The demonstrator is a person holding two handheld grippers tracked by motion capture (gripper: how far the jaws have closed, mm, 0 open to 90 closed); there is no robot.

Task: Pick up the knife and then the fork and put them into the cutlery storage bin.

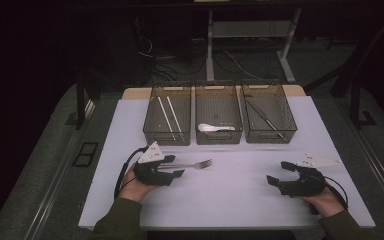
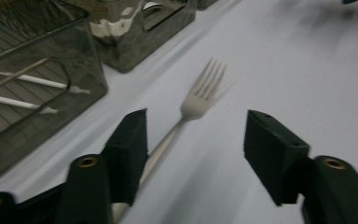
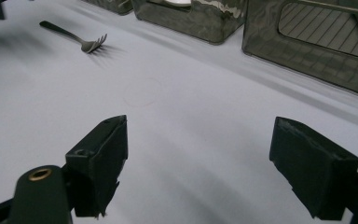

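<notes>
3 dark, see-through bins (image 1: pixel 219 120) are lined up side by side along the far part of the white table (image 1: pixel 230 195), and a sorting of cutlery by kind is suggested: 2 white sticks (image 1: pixel 169 117) are kept in the left bin, a white spoon (image 1: pixel 215 128) in the middle bin, and thin dark utensils (image 1: pixel 265 117) in the right bin. 1 metal fork (image 1: pixel 192 164) is left outside them, flat on the table in front of the left and middle bins, tines aimed toward the table's middle.

By the left gripper (image 1: pixel 172 167) the fork's handle is straddled; in the left gripper view the fork (image 2: pixel 191 109) is seen running between the half-spread jaws, close against 1 jaw and clear of the other, so it is not judged to be pinched yet. The right gripper (image 1: pixel 278 173) is held well apart from the fork, over bare table, jaws spread and nothing between them.
</notes>
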